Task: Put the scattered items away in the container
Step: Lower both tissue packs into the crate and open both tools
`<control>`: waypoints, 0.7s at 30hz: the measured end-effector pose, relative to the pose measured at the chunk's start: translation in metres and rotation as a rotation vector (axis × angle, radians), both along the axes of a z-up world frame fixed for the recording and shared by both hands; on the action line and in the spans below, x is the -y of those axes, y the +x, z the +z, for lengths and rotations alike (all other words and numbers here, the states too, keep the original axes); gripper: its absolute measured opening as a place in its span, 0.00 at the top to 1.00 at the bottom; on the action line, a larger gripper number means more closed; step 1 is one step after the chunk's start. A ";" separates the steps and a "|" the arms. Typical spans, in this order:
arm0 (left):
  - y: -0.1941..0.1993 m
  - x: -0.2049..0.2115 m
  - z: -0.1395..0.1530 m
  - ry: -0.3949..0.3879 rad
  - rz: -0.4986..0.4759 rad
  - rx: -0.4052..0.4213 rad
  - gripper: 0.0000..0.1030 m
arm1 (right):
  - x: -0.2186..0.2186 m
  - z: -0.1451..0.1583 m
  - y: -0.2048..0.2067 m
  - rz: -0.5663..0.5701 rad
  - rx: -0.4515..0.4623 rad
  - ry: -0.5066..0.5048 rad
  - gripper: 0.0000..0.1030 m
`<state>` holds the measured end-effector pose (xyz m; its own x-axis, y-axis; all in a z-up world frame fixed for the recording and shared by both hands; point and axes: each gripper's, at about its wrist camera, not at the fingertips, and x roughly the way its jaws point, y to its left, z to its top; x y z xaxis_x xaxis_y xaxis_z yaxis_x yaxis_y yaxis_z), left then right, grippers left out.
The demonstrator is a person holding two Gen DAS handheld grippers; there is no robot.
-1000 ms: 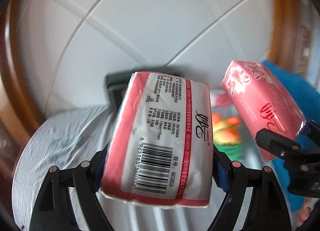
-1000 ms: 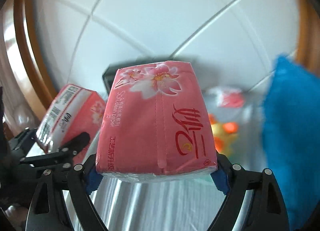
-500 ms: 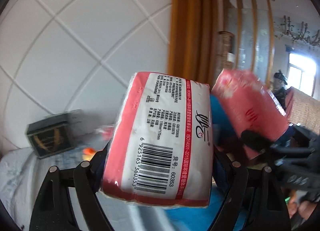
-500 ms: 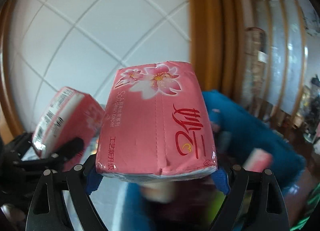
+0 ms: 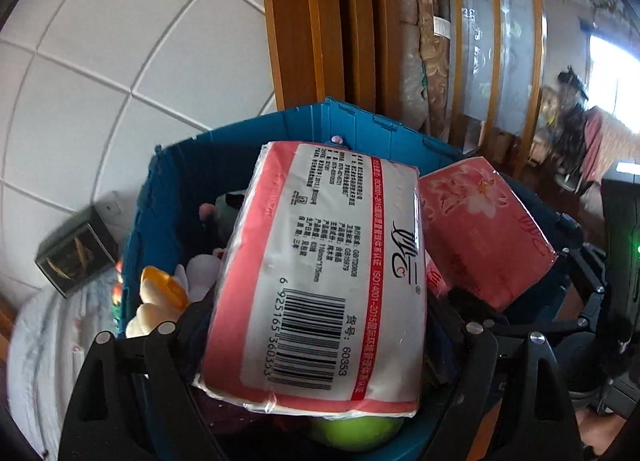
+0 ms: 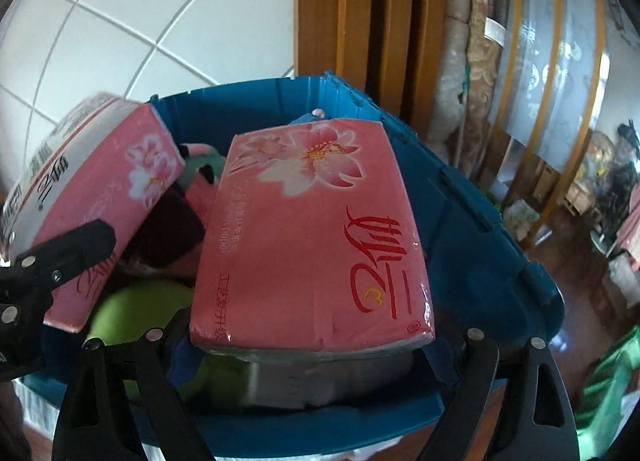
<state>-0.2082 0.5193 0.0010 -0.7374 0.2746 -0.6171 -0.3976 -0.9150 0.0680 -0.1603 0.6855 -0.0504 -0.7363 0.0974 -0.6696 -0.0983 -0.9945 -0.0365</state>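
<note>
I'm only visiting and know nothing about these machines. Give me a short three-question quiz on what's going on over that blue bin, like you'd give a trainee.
1. True or false: the left gripper and the right gripper each hold a tissue pack above the blue bin.
2. Which gripper's pack shows a barcode to its own camera? A. left B. right C. neither
3. Fill in: the round ball lying in the bin is ___.

Key: 1 true. 2 A: the barcode pack is in the left gripper and the flowered pack is in the right gripper. 3 green.
</note>
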 end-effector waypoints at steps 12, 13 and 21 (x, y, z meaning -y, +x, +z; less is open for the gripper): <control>0.042 0.027 0.025 0.055 0.075 -0.071 0.03 | 0.005 0.010 0.021 0.002 -0.032 0.012 0.00; 0.049 0.030 0.030 0.057 0.079 -0.091 0.02 | 0.006 0.015 0.026 0.003 -0.045 0.007 0.00; 0.095 0.063 0.044 0.087 0.071 -0.124 0.02 | 0.028 0.049 0.080 0.011 -0.136 0.000 0.00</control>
